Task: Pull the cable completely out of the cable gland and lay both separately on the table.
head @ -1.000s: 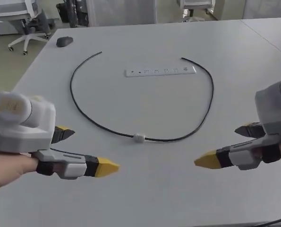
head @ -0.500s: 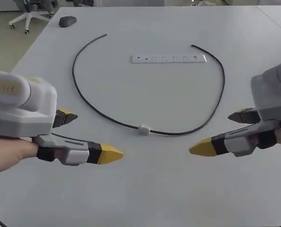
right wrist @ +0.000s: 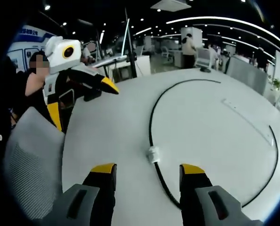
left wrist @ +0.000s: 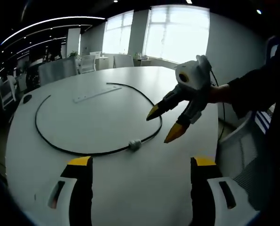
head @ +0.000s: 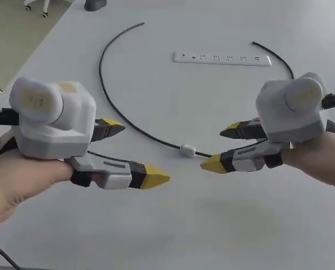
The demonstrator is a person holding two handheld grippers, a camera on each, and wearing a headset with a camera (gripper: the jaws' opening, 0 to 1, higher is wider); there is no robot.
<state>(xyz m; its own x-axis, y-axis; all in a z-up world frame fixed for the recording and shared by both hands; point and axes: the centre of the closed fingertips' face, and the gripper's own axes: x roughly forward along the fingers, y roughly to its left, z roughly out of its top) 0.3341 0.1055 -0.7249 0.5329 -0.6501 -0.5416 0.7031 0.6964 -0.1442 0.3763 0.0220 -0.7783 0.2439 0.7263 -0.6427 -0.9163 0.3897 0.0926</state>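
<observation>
A long black cable (head: pixel 102 73) lies in a wide arc on the white table (head: pixel 201 225). A small white cable gland (head: pixel 187 150) sits on it at the near middle of the arc. My left gripper (head: pixel 136 153) hovers open just left of the gland, holding nothing. From the right, my right gripper (head: pixel 219 147) stands open, its tips close to the gland and covering part of the cable. In the left gripper view the gland (left wrist: pixel 135 145) lies ahead of the open jaws, right gripper (left wrist: pixel 162 126) beyond. In the right gripper view the gland (right wrist: pixel 153 154) lies just ahead, between the jaws.
A white power strip (head: pixel 222 58) lies inside the cable arc at the far side. A dark computer mouse (head: pixel 94 4) rests at the table's far left. Office chairs and desks stand beyond the table in the gripper views. Bare tabletop stretches in front of the grippers.
Both grippers have closed in on the gland, the right one moving furthest, leftward. The head camera has tilted down and nearer. Cable and gland lie as before.
</observation>
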